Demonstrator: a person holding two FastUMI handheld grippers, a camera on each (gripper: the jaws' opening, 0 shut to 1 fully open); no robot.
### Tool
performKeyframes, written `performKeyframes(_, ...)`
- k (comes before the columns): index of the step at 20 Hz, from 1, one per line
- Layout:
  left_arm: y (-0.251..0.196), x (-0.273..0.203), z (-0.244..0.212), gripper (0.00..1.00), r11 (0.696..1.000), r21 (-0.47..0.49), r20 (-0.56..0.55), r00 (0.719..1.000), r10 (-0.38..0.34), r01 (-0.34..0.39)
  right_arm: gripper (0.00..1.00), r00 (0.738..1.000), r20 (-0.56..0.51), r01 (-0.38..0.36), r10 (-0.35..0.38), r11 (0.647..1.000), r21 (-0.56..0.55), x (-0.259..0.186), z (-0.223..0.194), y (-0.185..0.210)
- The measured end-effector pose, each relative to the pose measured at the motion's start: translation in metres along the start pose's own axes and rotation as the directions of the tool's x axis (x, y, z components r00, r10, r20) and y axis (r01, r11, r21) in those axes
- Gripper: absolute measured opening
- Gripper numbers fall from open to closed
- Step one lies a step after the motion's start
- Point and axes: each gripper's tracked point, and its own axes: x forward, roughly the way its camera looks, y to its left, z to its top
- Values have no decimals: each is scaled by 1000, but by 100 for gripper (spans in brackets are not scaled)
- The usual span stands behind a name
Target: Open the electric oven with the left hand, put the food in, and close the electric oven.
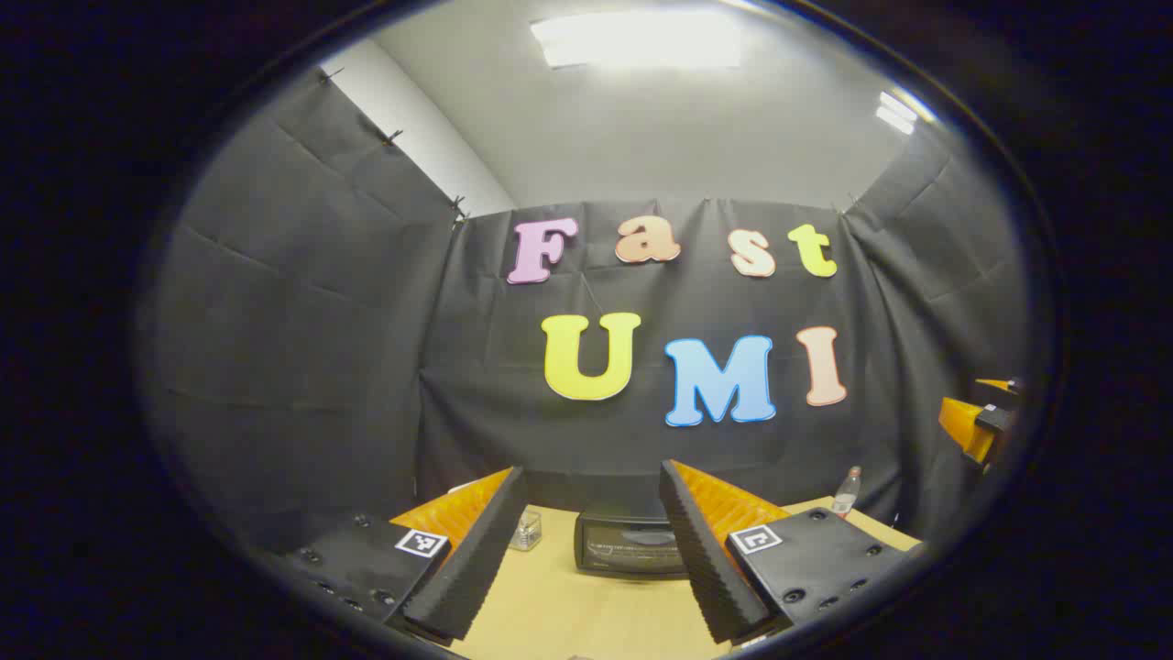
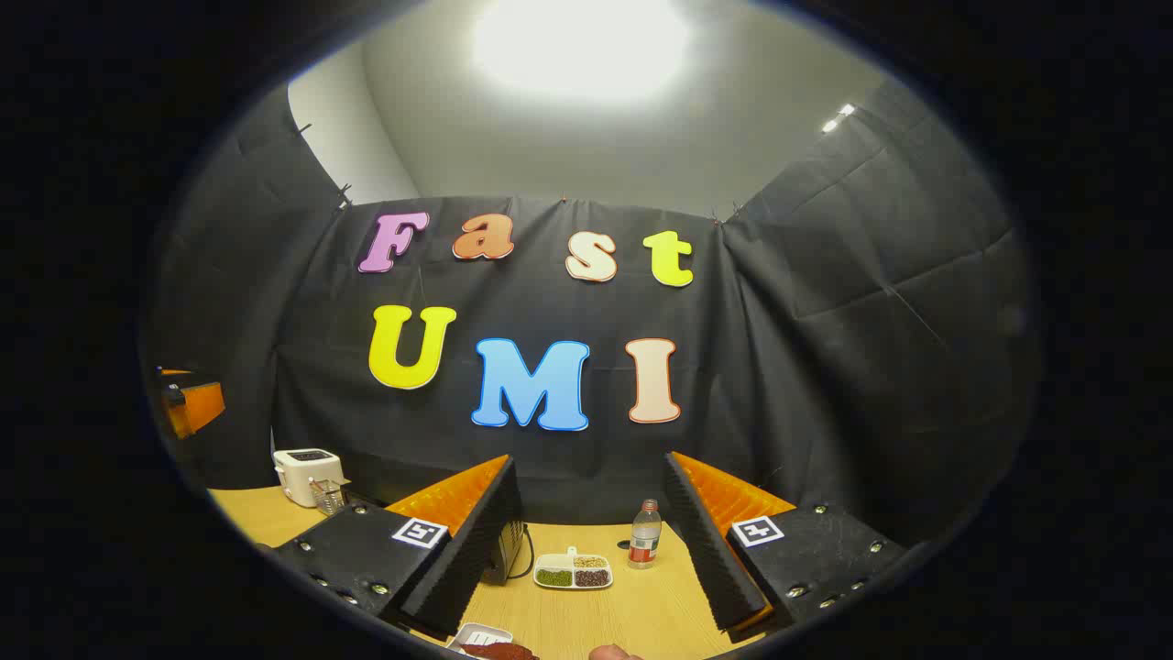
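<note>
The black electric oven (image 1: 630,546) stands on the wooden table (image 1: 586,614) against the back cloth, its glass door facing me and looking closed. My left gripper (image 1: 593,472) hovers open in front of it, some way off, with nothing between its fingers. In the right gripper view a corner of the oven (image 2: 509,548) peeks out behind the left finger. My right gripper (image 2: 589,461) is open and holds nothing. Below it, at the bottom edge, a white plate (image 2: 478,635) carries reddish-brown food (image 2: 499,652).
A small glass jar (image 1: 525,530) sits left of the oven and a plastic bottle (image 1: 848,492) to its right. The right gripper view has a divided snack tray (image 2: 573,570), the bottle (image 2: 645,534), a white toaster (image 2: 307,475) and a fingertip (image 2: 614,653).
</note>
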Motion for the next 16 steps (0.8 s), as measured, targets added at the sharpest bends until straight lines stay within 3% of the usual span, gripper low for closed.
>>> performKeyframes(4,-8,-6,12,96,1000,28,23,1000,-6,6,97,1000,-6,-28,28,999,-39,-3,-4,-2)
performKeyframes(16,-50,-22,24,96,999,29,46,999,14,-15,97,997,-23,-77,77,997,-15,-8,-20,-20)
